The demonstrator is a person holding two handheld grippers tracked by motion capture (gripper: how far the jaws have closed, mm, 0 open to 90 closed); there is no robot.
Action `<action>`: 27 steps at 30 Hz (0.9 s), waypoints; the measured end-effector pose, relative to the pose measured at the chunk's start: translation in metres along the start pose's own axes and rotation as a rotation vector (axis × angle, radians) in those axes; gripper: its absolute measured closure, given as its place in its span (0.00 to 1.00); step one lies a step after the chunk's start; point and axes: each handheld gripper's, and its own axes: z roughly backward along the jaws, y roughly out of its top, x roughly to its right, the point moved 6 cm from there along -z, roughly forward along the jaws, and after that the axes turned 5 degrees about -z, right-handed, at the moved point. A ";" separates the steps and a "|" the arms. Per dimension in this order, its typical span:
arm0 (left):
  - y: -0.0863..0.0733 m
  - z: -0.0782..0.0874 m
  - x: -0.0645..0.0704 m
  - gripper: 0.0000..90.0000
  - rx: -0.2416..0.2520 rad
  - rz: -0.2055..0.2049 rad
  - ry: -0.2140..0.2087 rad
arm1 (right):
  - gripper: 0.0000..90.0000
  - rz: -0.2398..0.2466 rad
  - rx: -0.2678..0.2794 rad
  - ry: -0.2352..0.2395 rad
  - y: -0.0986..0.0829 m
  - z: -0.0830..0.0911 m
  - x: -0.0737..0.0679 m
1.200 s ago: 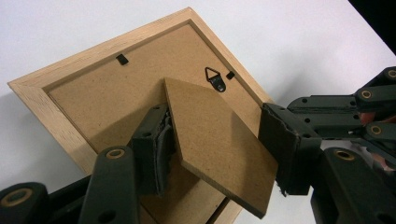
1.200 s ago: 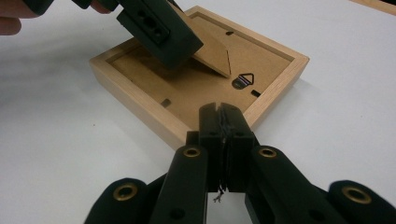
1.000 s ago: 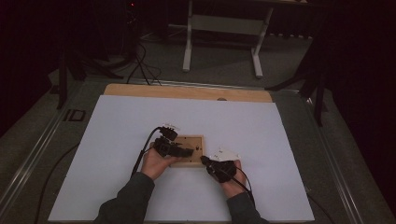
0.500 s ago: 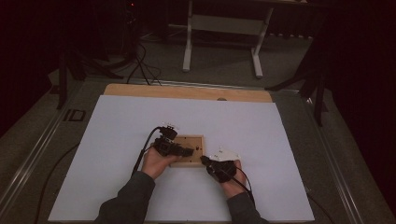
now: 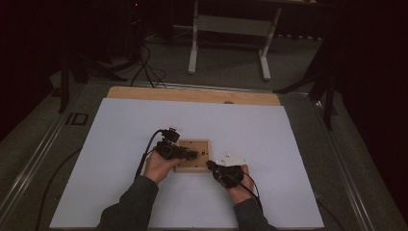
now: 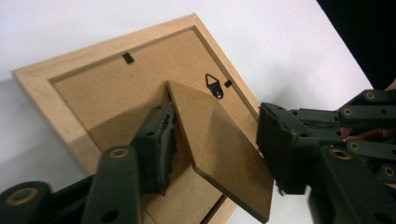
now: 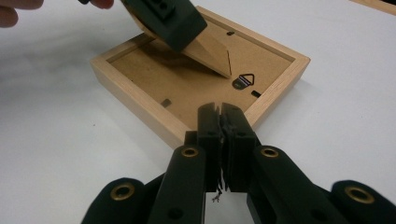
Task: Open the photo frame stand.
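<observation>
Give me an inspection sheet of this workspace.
Surface: white sheet over a wooden table.
Job's things: wooden frame lying face down; its stand flap lifted, between the left gripper's jaws.
Clutter: small white bits right of the frame.
Grippers: left gripper open around the flap; right gripper shut, empty, at the frame's edge.
Cables: one trailing from the left gripper.
Surroundings: dark floor, a white stand behind.

We are finding no readable text, label, brand, number or sign on any surface. We are seeing the back of the picture frame [image 6: 107,98], its stand flap [image 6: 219,154] and the white table cover [image 5: 120,130] as unmarked.
</observation>
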 end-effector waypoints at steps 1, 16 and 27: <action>0.000 0.000 0.000 0.56 0.000 0.003 0.000 | 0.96 0.000 0.000 0.000 0.000 0.000 0.000; -0.004 -0.006 0.000 0.59 -0.060 -0.002 0.020 | 0.96 0.000 0.000 0.000 0.000 0.000 0.000; -0.005 -0.006 0.002 0.60 -0.067 -0.042 0.060 | 0.91 -0.003 -0.004 0.000 0.001 0.000 0.002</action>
